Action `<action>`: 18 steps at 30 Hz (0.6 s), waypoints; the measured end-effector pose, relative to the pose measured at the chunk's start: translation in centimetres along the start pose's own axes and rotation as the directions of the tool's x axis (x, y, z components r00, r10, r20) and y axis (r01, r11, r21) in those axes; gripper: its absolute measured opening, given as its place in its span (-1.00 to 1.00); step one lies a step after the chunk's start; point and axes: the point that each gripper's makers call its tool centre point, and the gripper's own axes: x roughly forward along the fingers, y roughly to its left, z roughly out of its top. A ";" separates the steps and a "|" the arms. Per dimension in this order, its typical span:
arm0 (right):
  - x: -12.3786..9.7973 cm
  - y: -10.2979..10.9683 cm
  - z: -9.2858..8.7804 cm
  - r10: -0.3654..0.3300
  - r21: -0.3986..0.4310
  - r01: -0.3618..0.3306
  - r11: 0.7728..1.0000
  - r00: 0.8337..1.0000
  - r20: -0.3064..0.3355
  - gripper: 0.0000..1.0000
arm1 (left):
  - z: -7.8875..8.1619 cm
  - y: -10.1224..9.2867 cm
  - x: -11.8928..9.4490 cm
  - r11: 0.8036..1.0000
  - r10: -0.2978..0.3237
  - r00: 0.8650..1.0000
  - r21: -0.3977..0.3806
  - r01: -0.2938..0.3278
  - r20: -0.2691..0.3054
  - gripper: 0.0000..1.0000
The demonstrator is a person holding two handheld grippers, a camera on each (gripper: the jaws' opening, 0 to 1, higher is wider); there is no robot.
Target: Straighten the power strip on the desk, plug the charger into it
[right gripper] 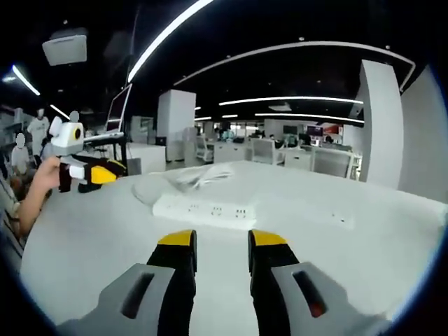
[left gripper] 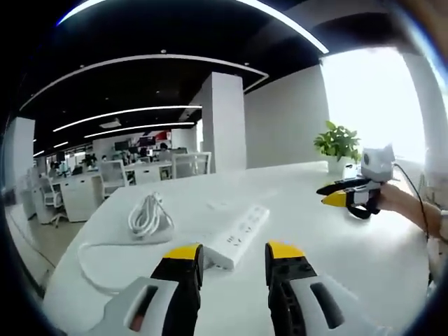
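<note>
A white power strip point(left gripper: 239, 234) lies at a slant on the white desk point(left gripper: 329, 259), just beyond my left gripper point(left gripper: 234, 250), which is open with nothing between its yellow tips. A coiled white cable bundle point(left gripper: 149, 215) lies left of the strip, and a loose white cord point(left gripper: 89, 253) loops from it toward the desk's edge. In the right gripper view the strip point(right gripper: 206, 210) lies crosswise ahead of my open, empty right gripper point(right gripper: 222, 239), with the cable bundle point(right gripper: 196, 175) behind it. Each gripper also shows in the other's view, held by a hand, off to the side of the strip.
A potted plant point(left gripper: 338, 143) stands at the desk's far end by a bright window. Office desks and chairs point(left gripper: 112, 178) fill the room beyond the desk's left edge. A monitor on a stand point(right gripper: 117, 112) rises behind the desk in the right gripper view.
</note>
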 end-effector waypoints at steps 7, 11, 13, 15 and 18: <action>0.8 -0.7 0.1 0.003 -0.003 -0.003 1.000 1.000 0.006 -0.44 | 0.1 0.3 0.6 1.000 0.003 1.000 -0.004 -0.003 -0.010 -0.28; 1.5 -1.2 0.3 0.013 0.012 -0.013 1.000 1.000 0.006 -0.44 | 0.2 0.5 1.2 1.000 -0.004 1.000 -0.008 0.003 -0.015 -0.29; 1.7 -1.3 0.3 0.015 0.014 -0.015 1.000 1.000 0.003 -0.44 | 0.2 0.5 1.4 1.000 0.000 1.000 -0.011 0.000 -0.012 -0.30; 2.0 -1.5 0.1 0.015 0.011 -0.015 1.000 1.000 0.000 -0.44 | 0.3 0.6 1.7 1.000 -0.002 1.000 -0.012 0.001 -0.010 -0.30; 2.3 -1.7 -0.1 0.020 0.010 -0.019 1.000 1.000 -0.007 -0.44 | 0.1 1.0 2.1 1.000 0.000 1.000 -0.023 0.000 -0.012 -0.31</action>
